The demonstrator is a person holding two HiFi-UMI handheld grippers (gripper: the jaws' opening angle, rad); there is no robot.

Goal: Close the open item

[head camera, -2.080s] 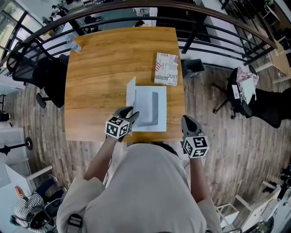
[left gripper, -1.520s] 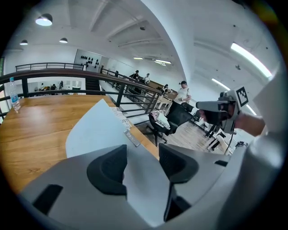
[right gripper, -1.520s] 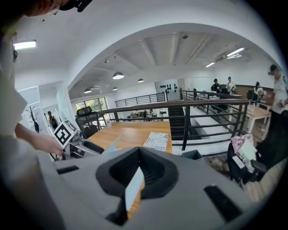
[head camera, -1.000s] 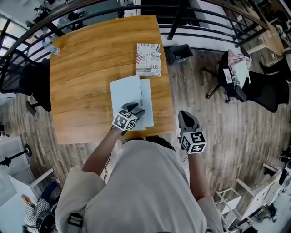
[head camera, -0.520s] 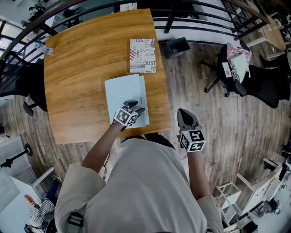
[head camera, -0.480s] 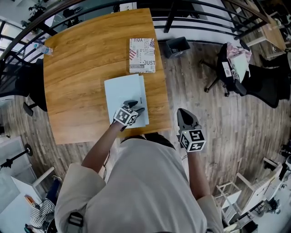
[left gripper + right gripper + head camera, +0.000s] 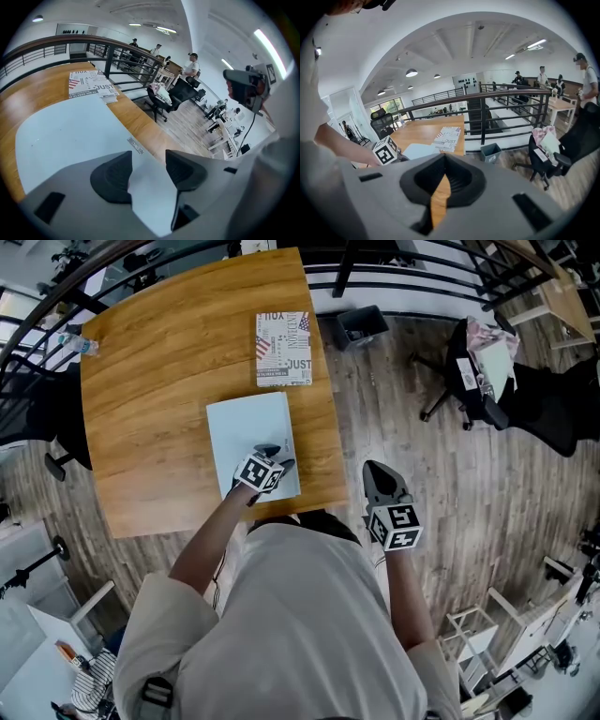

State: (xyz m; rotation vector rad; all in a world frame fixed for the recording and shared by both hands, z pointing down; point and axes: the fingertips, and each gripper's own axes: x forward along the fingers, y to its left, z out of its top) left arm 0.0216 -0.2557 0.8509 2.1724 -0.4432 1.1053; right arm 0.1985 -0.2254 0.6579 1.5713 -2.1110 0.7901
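Left gripper [image 7: 275, 459]: jaws apart, nothing clamped, tips down at the box [image 7: 246, 432] lid's 5 o'clock corner. Looks like a press to seat the lid, and the box reads closed, flat. Box edge lies near the table [image 7: 150, 371] rim at 3, with the printed pack [image 7: 284, 349] just beside it at 12. Right gripper [image 7: 380, 476]: jaws together, empty, parked off-table at 3 over open floor.
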